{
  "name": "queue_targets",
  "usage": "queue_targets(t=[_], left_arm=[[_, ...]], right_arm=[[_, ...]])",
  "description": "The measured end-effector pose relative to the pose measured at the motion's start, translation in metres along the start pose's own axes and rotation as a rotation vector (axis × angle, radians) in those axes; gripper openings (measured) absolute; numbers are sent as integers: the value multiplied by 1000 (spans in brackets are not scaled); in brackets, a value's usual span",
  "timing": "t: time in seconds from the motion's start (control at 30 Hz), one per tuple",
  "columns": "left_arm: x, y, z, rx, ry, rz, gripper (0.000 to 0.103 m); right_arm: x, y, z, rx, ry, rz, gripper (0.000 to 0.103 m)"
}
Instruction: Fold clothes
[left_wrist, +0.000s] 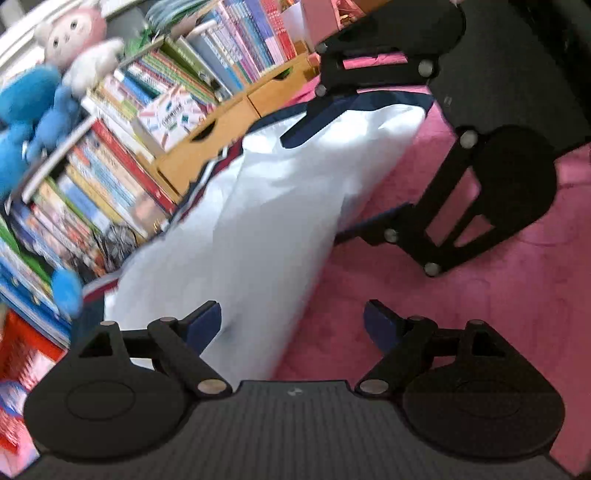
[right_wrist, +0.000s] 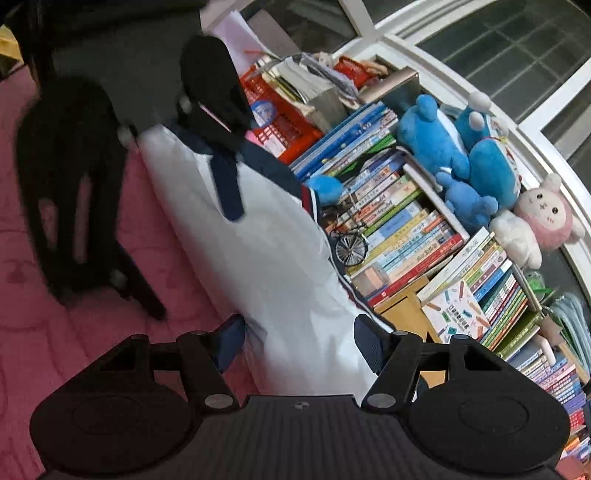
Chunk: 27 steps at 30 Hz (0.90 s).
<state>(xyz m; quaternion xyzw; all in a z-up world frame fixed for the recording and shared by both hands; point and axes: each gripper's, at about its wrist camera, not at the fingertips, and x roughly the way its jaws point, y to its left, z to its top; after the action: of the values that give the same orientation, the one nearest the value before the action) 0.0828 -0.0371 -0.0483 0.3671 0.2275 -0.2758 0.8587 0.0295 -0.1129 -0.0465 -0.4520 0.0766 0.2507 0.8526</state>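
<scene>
Item: white garment (left_wrist: 258, 229), smooth thin cloth with navy-and-red trim, lying on the pink plush bed cover (left_wrist: 424, 314) beside the bookshelf (left_wrist: 110, 177).

Left hand-held gripper (left_wrist: 291, 325): jaws wide, empty, garment at 12 o'clock.

Right hand-held gripper (right_wrist: 299, 343): jaws part-open astride the hem, unpinched.

Advice: pinch both corners evenly, fold flat.

White garment (left_wrist: 258, 221): smooth, thin cloth, faintly creased, with a dark navy woven trim; it lies on a pink bedspread (left_wrist: 461, 314) of soft, matt, slightly napped fabric with stitched quilting. Left gripper (left_wrist: 291, 325) and right gripper (right_wrist: 299, 343): matt black plastic, ribbed body, dull metal pins, blue textured pads. Books (right_wrist: 406, 236) with glossy paper covers, plush toys (right_wrist: 491, 166) fuzzy, drawers (left_wrist: 221, 136) in plain matt wood.
</scene>
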Motion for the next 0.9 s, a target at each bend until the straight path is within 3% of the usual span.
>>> queue_targets(t=[0.03, 0.07, 0.17, 0.23, 0.33, 0.4, 0.43, 0.47, 0.5, 0.53, 0.57, 0.6, 0.63, 0.67, 0.73, 0.77, 0.9], left_arm=[[4, 1, 0, 9, 0, 29, 78], [8, 2, 1, 17, 1, 57, 63], [16, 9, -2, -1, 17, 65, 47], [16, 11, -3, -15, 18, 62, 44], [18, 12, -7, -3, 27, 79, 46], [19, 13, -10, 30, 31, 128, 58], [19, 14, -13, 53, 37, 173, 75], [22, 18, -17, 67, 49, 213, 84], [25, 22, -21, 79, 63, 252, 85], [28, 27, -25, 92, 76, 291, 84], [30, 34, -25, 61, 93, 289, 79], [33, 40, -24, 26, 121, 277, 70], [33, 43, -24, -1, 139, 254, 49], [33, 45, -23, -26, 156, 228, 35], [31, 41, -23, -15, 176, 220, 19], [28, 40, -25, -6, 182, 222, 15], [1, 50, -31, -25, 212, 170, 14]], right_arm=[[-2, 1, -1, -28, -6, 8, 65], [-3, 4, -2, -56, -11, 16, 65], [-5, 15, -5, -139, -17, 57, 65], [-1, 21, -7, -186, -13, 79, 63], [11, 18, -10, -177, -3, 52, 65], [23, 10, -18, -175, 34, -23, 65], [27, 4, -23, -163, 42, -37, 65], [31, -2, -27, -137, 59, -44, 65], [35, -6, -30, -108, 85, -60, 63], [40, -9, -31, -86, 113, -71, 51], [45, -8, -32, -73, 145, -79, 40], [50, -3, -32, -75, 177, -86, 14], [54, 2, -31, -77, 204, -95, 9], [56, 9, -31, -83, 216, -106, 7], [54, 14, -29, -81, 223, -126, 6], [50, 13, -29, -73, 222, -138, 6], [26, 1, -26, -70, 195, -170, 6]])
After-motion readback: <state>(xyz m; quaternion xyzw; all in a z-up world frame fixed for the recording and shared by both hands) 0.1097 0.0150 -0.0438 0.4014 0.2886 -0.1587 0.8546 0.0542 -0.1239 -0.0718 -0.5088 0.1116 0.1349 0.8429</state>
